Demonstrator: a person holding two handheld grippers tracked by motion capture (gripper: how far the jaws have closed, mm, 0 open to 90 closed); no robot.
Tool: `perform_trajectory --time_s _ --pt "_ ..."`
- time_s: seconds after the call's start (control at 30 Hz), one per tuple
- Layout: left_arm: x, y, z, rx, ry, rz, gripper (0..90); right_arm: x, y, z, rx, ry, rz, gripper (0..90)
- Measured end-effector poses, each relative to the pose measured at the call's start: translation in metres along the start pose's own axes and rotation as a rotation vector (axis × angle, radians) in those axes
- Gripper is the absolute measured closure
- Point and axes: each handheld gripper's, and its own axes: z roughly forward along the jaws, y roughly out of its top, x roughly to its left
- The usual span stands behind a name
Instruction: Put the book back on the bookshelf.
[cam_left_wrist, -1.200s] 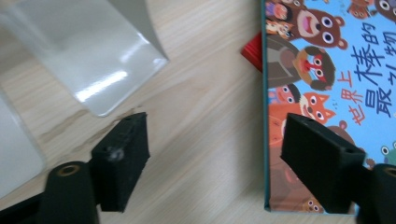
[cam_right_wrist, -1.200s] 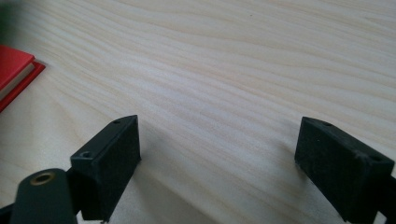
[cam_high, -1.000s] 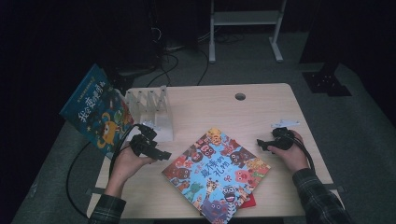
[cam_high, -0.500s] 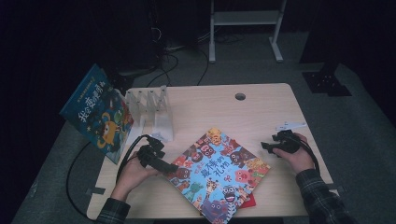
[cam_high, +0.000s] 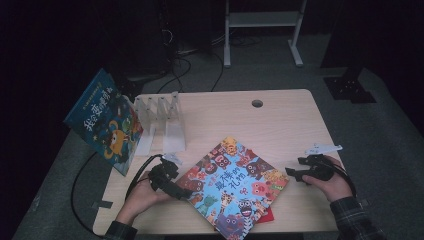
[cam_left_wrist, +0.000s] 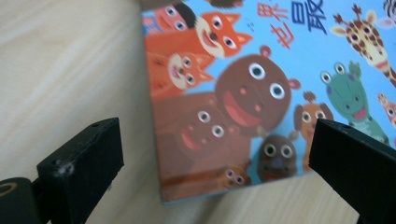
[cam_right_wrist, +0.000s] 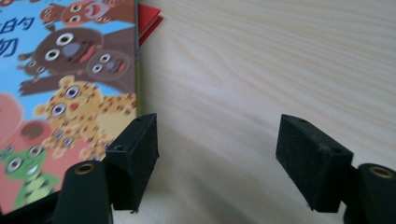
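High view: colourful animal-cover picture book flat on pale wooden counter; left gripper at its corner, jaws just opening, book unheld; right gripper beside opposite edge, jaws apart, empty. Lift not yet begun.

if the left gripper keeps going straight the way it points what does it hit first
Probably the left corner of the blue picture book with cartoon animals lying flat on the pale wooden table. The left gripper points at that corner with open jaws straddling it; depth is hard to judge.

Two picture books — one flat, one propped — one white rack, two grippers
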Motion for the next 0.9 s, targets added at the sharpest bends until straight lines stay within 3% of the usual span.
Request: perform_trajectory --time_s 0.27,0.4,0.6,0.9 --pt "-0.01 -0.003 0.005 0.018 -0.015 0.026 2.0 0.008 -0.015 -0.014 0.005 0.015 0.006 27.0" --pt "-0.013 -0.002 0.006 0.028 0.007 0.034 1.9 0.012 -0.02 -0.019 0.011 0.029 0.006 27.0" --pt "-0.013 -0.001 0.006 0.043 0.013 0.037 2.0 0.016 -0.021 -0.011 0.037 0.042 -0.011 25.8" --pt "-0.018 0.001 0.007 0.051 -0.029 0.051 2.0 0.007 -0.013 -0.003 0.019 0.033 0.01 25.8"
